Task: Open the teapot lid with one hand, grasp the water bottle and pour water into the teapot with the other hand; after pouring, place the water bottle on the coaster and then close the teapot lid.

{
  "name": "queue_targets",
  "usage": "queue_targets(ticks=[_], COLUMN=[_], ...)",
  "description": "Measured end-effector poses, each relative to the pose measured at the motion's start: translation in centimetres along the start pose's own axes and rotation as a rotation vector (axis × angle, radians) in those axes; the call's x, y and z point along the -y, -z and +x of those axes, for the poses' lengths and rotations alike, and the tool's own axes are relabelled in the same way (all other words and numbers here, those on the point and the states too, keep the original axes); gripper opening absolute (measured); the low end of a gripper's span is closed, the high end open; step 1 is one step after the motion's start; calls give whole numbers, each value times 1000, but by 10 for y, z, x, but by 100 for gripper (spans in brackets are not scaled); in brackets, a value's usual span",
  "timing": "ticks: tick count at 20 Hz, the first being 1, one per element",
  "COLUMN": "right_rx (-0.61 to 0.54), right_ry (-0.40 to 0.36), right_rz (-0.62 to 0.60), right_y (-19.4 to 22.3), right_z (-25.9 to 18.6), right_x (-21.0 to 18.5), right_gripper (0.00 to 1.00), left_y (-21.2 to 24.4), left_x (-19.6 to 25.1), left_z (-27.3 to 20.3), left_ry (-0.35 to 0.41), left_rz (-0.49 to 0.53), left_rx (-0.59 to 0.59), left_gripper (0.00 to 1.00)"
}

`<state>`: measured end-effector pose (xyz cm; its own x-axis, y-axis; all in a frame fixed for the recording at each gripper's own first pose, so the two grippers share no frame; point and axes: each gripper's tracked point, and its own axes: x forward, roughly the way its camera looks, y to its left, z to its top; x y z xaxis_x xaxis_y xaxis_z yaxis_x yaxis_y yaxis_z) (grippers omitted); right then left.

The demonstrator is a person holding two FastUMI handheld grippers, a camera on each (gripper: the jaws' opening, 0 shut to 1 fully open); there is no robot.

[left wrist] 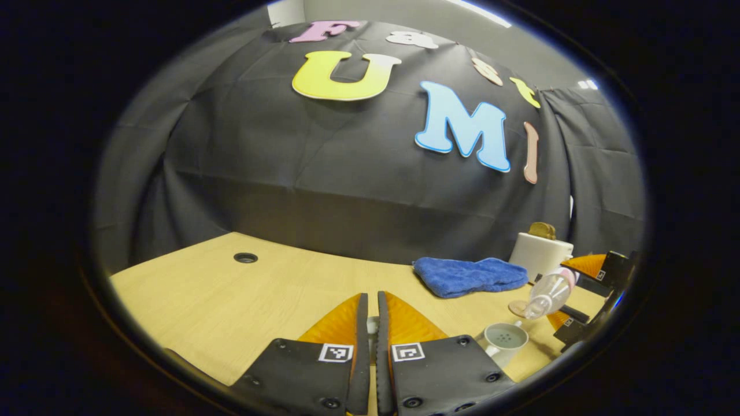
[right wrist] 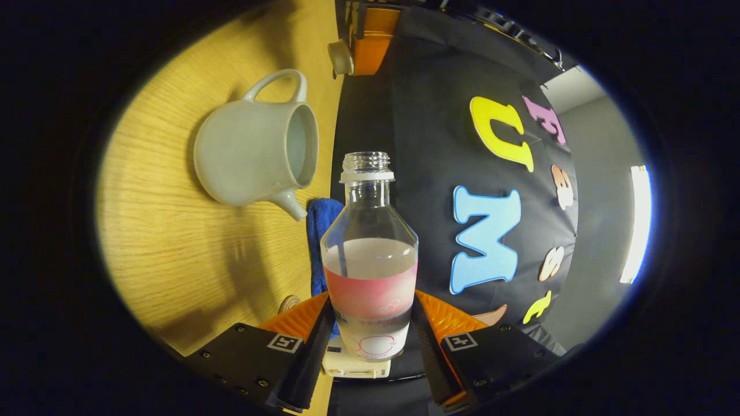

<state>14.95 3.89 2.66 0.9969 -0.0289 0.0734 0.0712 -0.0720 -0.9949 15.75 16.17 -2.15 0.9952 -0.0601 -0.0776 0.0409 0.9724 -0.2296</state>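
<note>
1. In the right gripper view, the right gripper [right wrist: 370, 335] has both fingers pressed on the sides of the water bottle [right wrist: 370, 271], at its pink label. The bottle has no cap and is partly full.
2. Past the bottle's neck in that view, the teapot [right wrist: 254, 156] stands on the wooden table [right wrist: 162, 248] with its top open and its spout toward the bottle.
3. Beyond the teapot, the lid [right wrist: 340, 57] is in the far gripper's grip.
4. In the left gripper view, the left gripper [left wrist: 373, 329] has its fingers nearly together; something small sits between them, but I cannot tell how it is gripped.
5. Right of the fingers, the bottle [left wrist: 546, 296] tilts mouth-down above the open teapot [left wrist: 504, 341].
6. Beside the teapot, under the bottle, lies the round coaster [left wrist: 516, 308].
7. Behind the teapot lies a blue towel [left wrist: 468, 276], with a white box [left wrist: 540, 254] farther back.
</note>
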Motion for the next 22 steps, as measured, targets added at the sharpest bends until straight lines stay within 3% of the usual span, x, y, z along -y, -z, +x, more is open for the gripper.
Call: queue_targets(ticks=[22], right_rx=[85], right_ry=[125], right_rz=[-390], right_y=[-20], right_z=[5], right_x=[46], right_gripper=[74], left_y=[1], left_x=[-2], left_z=[0], left_ry=[2], left_rz=[-9], left_rx=[4], left_gripper=[13])
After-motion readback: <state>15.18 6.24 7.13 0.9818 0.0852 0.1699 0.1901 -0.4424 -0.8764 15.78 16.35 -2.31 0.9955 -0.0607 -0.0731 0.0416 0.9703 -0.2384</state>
